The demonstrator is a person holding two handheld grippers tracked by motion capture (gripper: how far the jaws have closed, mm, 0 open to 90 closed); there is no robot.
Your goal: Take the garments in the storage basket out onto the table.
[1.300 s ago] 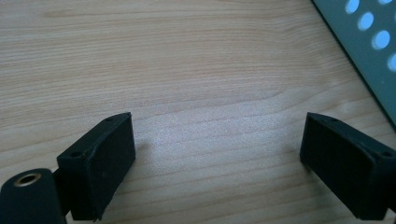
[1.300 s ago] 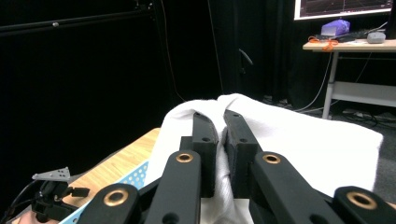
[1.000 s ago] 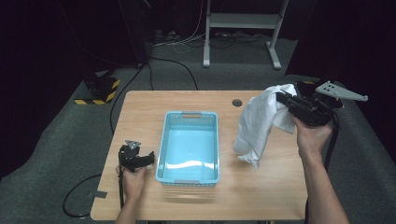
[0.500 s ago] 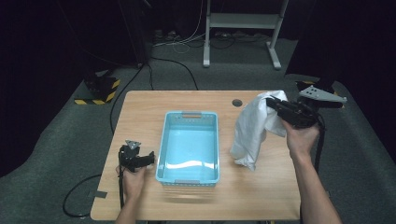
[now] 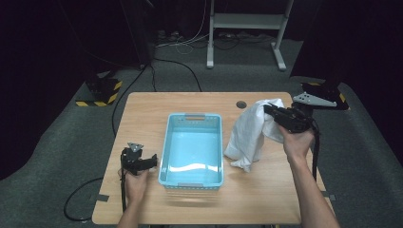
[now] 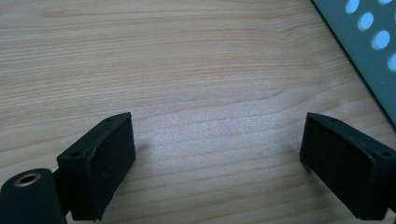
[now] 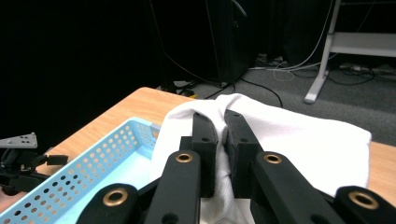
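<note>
A white cloth hangs off the table's right half, its lower end touching the wood beside a light blue perforated basket. My right gripper is shut on the cloth's top fold; in the right gripper view the black jaws pinch the white cloth between them, with the basket below left. My left gripper rests low at the basket's left side, held by a hand. In the left gripper view its jaws stand wide apart over bare wood, my left gripper open and holding nothing, the basket wall at top right.
A wooden table stands on grey carpet. A small dark grommet sits near its far edge. Cables trail over the floor, a white metal frame stands behind, and a yellow-black striped block lies at the left.
My right gripper has come down and to the left with the cloth, so the cloth's lower end now drapes onto the table near the basket. The left gripper has stayed put.
</note>
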